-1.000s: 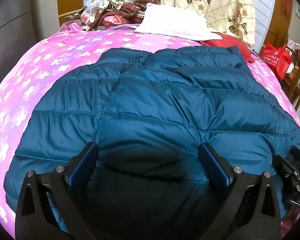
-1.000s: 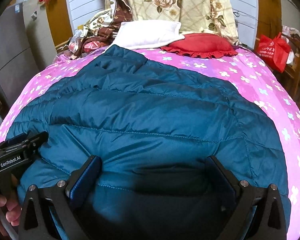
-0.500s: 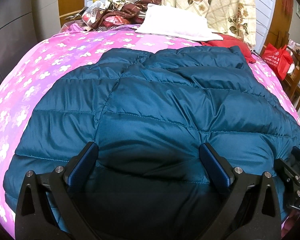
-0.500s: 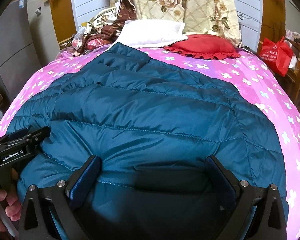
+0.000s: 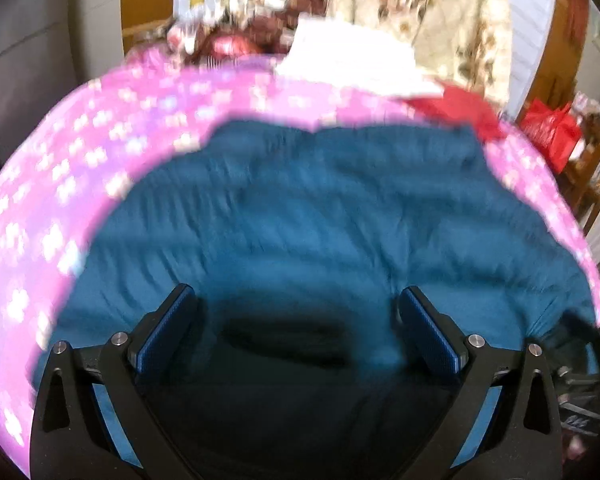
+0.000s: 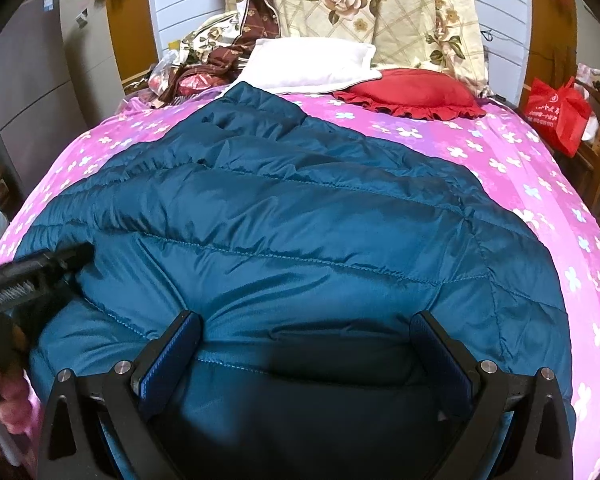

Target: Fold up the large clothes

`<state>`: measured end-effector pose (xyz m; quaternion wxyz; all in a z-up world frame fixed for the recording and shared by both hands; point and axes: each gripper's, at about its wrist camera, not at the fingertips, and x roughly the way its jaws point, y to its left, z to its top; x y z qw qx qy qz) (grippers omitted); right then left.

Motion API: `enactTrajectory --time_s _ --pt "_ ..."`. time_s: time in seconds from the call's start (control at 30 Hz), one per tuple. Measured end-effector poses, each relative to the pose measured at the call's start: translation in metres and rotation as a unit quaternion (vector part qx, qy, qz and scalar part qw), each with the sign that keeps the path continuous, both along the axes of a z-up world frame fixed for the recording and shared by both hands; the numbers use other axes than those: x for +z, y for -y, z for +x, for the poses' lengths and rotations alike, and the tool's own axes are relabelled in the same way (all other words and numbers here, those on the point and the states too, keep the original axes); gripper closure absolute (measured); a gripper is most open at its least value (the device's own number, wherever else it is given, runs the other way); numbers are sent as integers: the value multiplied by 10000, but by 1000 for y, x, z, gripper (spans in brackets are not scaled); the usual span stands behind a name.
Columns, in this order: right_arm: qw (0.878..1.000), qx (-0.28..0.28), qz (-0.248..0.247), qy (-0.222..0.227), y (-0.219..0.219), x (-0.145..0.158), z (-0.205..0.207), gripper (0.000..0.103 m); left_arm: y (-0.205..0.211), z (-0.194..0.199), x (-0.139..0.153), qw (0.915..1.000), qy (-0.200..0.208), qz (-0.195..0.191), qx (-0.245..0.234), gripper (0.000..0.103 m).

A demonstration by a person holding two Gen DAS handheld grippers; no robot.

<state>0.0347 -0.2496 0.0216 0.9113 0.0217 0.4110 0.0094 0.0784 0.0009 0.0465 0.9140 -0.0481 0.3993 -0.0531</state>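
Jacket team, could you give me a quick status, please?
Left gripper open, right gripper open, both over near hem. Teal puffer jacket flat on pink bedspread, unfolded. Nothing in the way.

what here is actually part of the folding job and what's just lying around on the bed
Part of the job:
- teal puffer jacket
- left gripper, open
- right gripper, open

Just lying about:
- white pillow
- red cushion
- floral quilt
- red bag
- pink bedsheet, only the work surface
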Motion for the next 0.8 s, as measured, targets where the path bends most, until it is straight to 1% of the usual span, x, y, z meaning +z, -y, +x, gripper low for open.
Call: enactTrajectory --time_s 0.07,0.1,0.13,0.17,0.2,0.23,0.27,0.33,0.4,0.43,0.47,0.53,0.57,0.6,0.63,0.7,0.77,0.8 --pt "10000 9 -1 3 0 0 0 0 -21 9 15 9990 316 183 268 1" --pt "10000 9 -3 2 0 0 0 0 -35 15 18 9981 375 226 434 1" --pt "10000 11 -2 2 0 0 0 0 -49 21 20 9971 403 189 625 1" --pt "10000 10 3 -1 0 0 0 0 -64 25 20 9961 394 66 787 1" --pt "10000 9 5 -5 0 0 0 0 -82 32 19 9953 337 -171 894 1" --pt "10000 13 9 -10 0 0 0 0 -99 40 15 9947 225 -416 912 1" --pt "10000 16 10 -15 0 1 0 0 -108 45 12 9942 123 -571 906 1" --pt "10000 17 11 -21 0 1 0 0 -125 63 -5 9924 -204 -914 797 1" --pt "10000 14 13 -20 0 1 0 0 -128 77 -23 9900 -583 -1070 717 1" --pt "10000 13 19 -24 0 1 0 0 -129 81 -30 9887 -692 -1160 656 1" --pt "10000 20 16 -18 0 1 0 0 -128 83 -34 9873 -787 -1266 556 1" --pt "10000 27 15 -20 0 1 1 0 -127 91 -49 9814 -1072 -1578 216 1" --pt "10000 35 17 -20 0 1 0 0 -126 92 -54 9793 -1127 -1676 103 1" --pt "10000 43 22 -22 0 1 1 0 -126 95 -60 9755 -1191 -1850 -46 1" --pt "10000 49 28 -24 0 1 1 0 -126 95 -59 9761 -1076 -1887 -110 1" --pt "10000 59 38 -27 0 1 1 0 -124 97 -59 9742 -972 -2017 -283 1" --pt "10000 66 54 -32 0 1 1 0 -122 98 -59 9737 -892 -2059 -386 1" --pt "9999 72 69 -36 1 1 1 0 -121 99 -58 9743 -875 -2038 -382 5"
